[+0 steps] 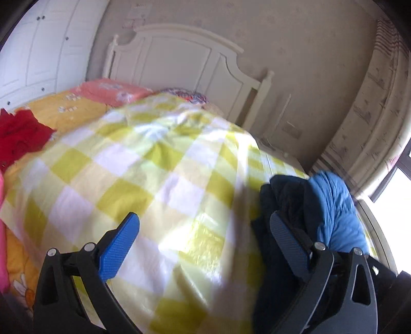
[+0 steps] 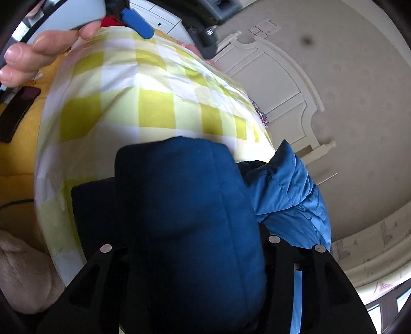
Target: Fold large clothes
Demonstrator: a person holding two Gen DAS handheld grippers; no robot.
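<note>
A blue puffer jacket with a dark navy lining (image 1: 331, 205) lies on the green-and-white checked quilt (image 1: 143, 164) at the right. My left gripper (image 1: 205, 231) is open above the quilt, its right finger (image 1: 287, 241) against the jacket's dark lining. In the right wrist view the jacket (image 2: 195, 221) bulges between the right gripper's arms and hides its fingertips. The lighter blue quilted part (image 2: 287, 190) sticks out to the right. The left gripper's blue finger (image 2: 137, 21) and the hand holding it show at the top left.
A white headboard (image 1: 179, 59) and beige wall stand behind the bed. A red garment (image 1: 20, 136) and orange pillow (image 1: 110, 93) lie at the far left. A black phone (image 2: 18, 113) lies on the yellow sheet. A window (image 1: 395, 190) is at the right.
</note>
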